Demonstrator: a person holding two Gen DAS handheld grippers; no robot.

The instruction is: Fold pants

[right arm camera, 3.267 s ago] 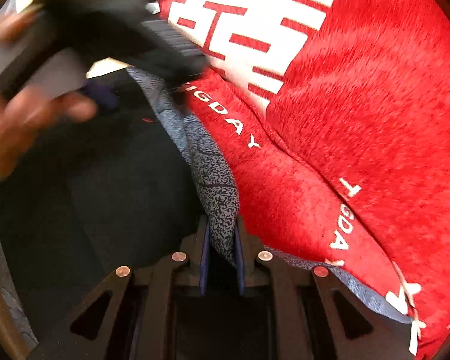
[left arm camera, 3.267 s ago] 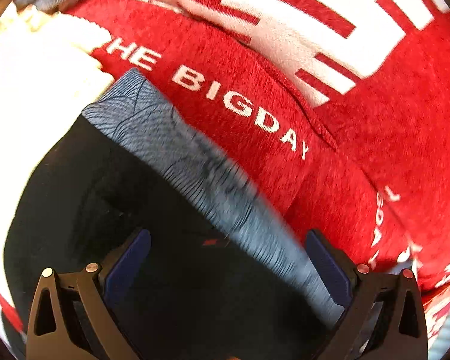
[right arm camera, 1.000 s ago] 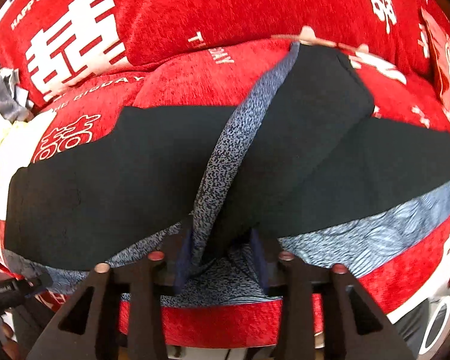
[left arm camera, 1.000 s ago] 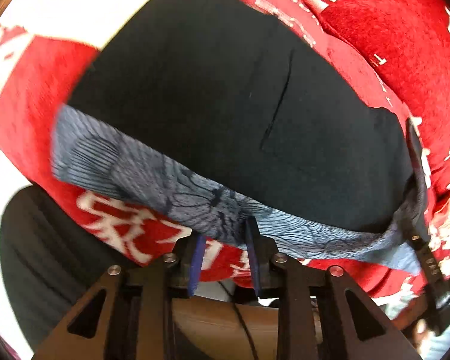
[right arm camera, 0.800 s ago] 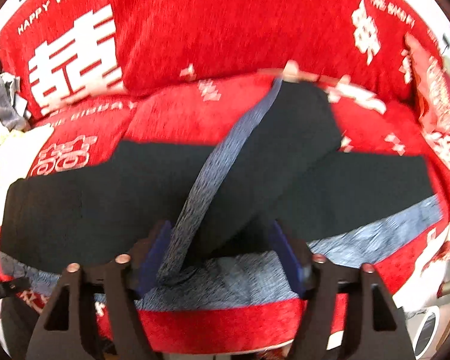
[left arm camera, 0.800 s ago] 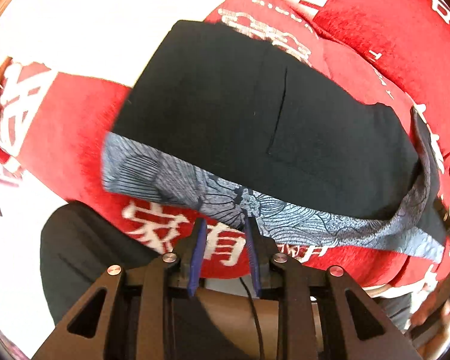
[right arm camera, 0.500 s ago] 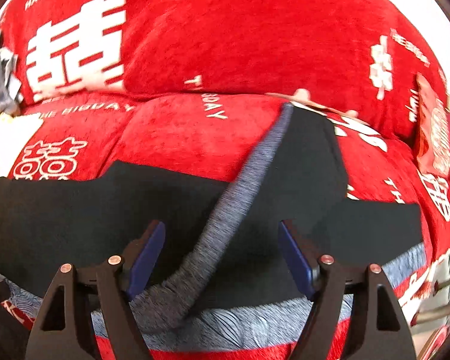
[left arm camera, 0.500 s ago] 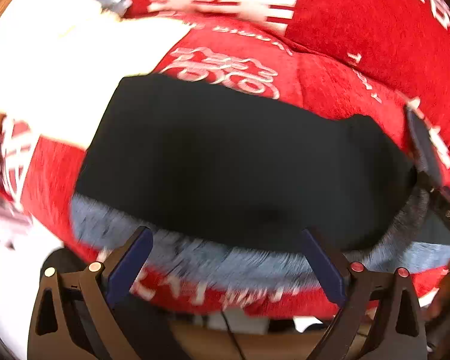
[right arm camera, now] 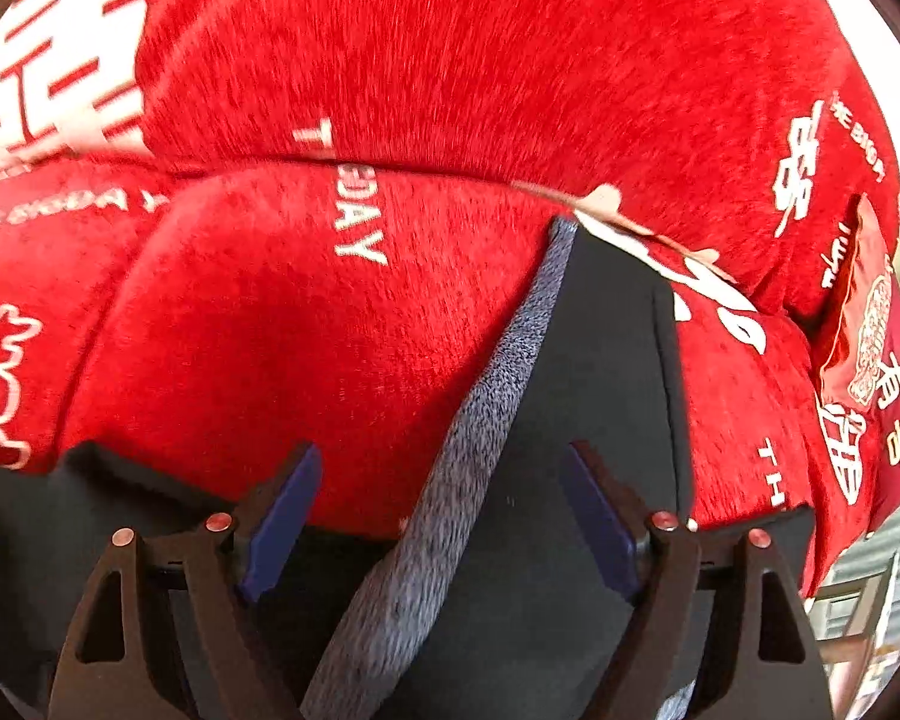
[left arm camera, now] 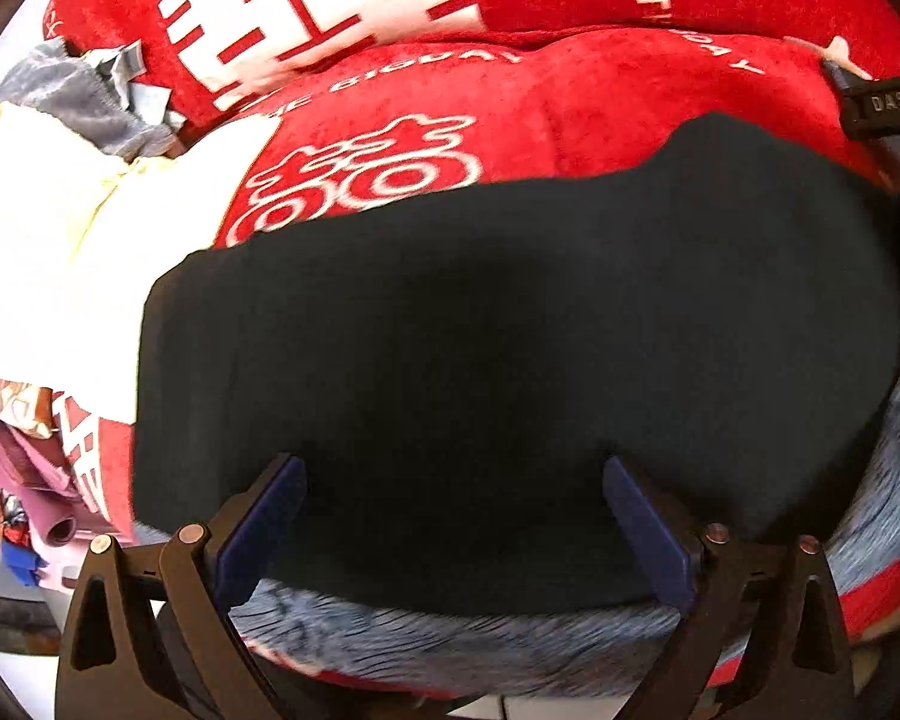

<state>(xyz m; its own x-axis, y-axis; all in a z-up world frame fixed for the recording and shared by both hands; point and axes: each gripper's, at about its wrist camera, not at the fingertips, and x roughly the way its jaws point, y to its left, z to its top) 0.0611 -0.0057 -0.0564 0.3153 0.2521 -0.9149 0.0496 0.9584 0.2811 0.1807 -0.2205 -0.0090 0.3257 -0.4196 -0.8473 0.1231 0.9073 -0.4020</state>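
Note:
The black pants (left arm camera: pixel 510 330) with a blue-grey patterned side stripe (left arm camera: pixel 462 642) lie spread across a red sofa seat. My left gripper (left arm camera: pixel 450 516) is open and empty, hovering over the pants' near edge. In the right wrist view one black leg (right arm camera: pixel 600 408) runs up to the sofa back, with its grey stripe (right arm camera: pixel 480 420) along the left edge. My right gripper (right arm camera: pixel 435 510) is open and empty above that leg. The right gripper's body (left arm camera: pixel 882 102) shows at the far right of the left wrist view.
The red sofa cover (right arm camera: pixel 450 60) has white lettering and large white characters (left arm camera: pixel 306 6). White cloth (left arm camera: pixel 60 228) and grey cloth (left arm camera: pixel 72 96) are piled at the left of the seat. A red packet (right arm camera: pixel 858 348) leans at the sofa's right end.
Both grippers held the patterned stripe a second ago, then opened and let it go. Both have since moved forward over the pants, which now lie on the seat.

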